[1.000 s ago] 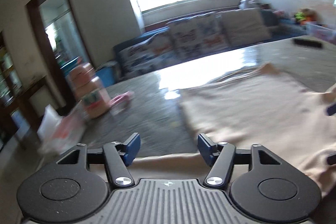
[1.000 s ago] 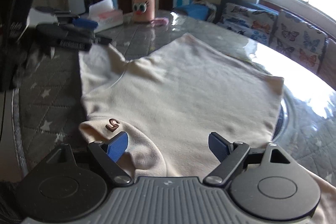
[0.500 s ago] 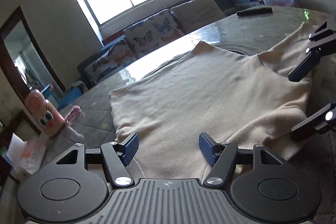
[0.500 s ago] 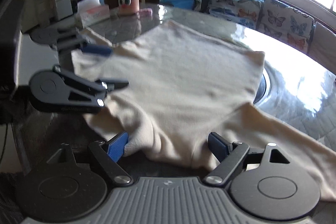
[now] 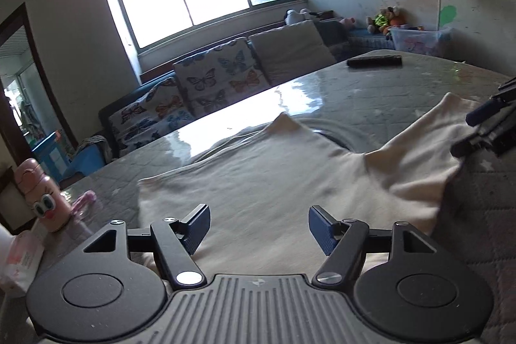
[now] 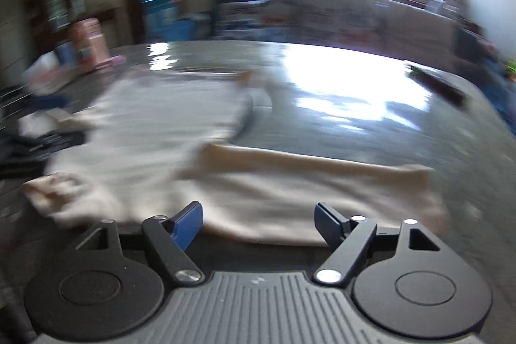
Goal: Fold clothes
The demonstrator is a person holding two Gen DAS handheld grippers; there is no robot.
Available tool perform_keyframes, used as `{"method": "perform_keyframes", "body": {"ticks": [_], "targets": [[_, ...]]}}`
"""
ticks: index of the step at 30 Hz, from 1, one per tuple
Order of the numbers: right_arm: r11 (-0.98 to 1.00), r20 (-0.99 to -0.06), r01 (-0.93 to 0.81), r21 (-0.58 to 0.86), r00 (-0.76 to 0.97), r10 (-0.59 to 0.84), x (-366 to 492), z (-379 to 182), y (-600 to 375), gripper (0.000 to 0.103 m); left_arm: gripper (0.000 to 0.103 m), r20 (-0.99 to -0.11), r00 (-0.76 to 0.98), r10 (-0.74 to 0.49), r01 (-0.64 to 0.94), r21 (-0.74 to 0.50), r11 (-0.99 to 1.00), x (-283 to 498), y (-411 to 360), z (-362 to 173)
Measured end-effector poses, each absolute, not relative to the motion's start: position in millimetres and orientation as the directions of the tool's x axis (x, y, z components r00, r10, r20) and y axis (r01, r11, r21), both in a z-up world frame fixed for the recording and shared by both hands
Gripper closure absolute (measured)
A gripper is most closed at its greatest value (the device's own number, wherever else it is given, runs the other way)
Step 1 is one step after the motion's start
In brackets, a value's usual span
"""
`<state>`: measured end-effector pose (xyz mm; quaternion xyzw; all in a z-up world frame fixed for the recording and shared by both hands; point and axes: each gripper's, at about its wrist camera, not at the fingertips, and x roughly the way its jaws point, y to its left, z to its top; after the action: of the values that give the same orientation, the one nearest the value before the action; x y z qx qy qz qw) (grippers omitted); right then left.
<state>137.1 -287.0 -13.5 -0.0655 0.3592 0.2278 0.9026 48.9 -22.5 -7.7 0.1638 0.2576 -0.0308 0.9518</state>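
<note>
A cream shirt (image 5: 267, 182) is lying spread flat on the table (image 5: 403, 92), its body stretching away toward the sofa (image 5: 206, 86) and one sleeve (image 6: 306, 179) reaching out sideways across the glossy top. The left gripper (image 5: 259, 228) is hovering low over the near edge of the shirt with its blue fingers (image 5: 196, 226) standing wide apart and gripping nothing. The right gripper (image 6: 258, 226) is likewise sitting just above the sleeve, its fingers (image 6: 187, 224) spread wide and empty; that view is smeared with blur. On the far side of the shirt from the sofa's right end, a pink bottle (image 5: 45, 199) with cartoon eyes is standing upright, and a dark remote (image 5: 374, 61) is lying well beyond the shirt near the table's far edge.
</note>
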Motion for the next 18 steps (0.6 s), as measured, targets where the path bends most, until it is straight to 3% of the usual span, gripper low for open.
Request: {"method": "perform_keyframes", "body": {"ticks": [8, 11, 13, 18], "targets": [[0.984, -0.678, -0.163, 0.071, 0.716, 0.168, 183, -31, -368, 0.044, 0.03, -0.528, 0.849, -0.015, 0.19, 0.277, 0.942, 55, -44, -12], [0.987, -0.68, -0.144, 0.074, 0.717, 0.156, 187, -36, -375, 0.05, 0.03, -0.539, 0.842, -0.007, 0.183, 0.273, 0.944, 59, -47, -14], [0.985, -0.676, -0.152, 0.078, 0.718, 0.164, 187, -37, -376, 0.06, 0.03, -0.542, 0.841, -0.006, 0.176, 0.263, 0.949, 61, -48, -13], [0.981, -0.663, -0.173, 0.09, 0.725, 0.189, 185, -33, -379, 0.075, 0.03, -0.548, 0.836, 0.003, 0.164, 0.256, 0.953, 66, -53, -12]]}}
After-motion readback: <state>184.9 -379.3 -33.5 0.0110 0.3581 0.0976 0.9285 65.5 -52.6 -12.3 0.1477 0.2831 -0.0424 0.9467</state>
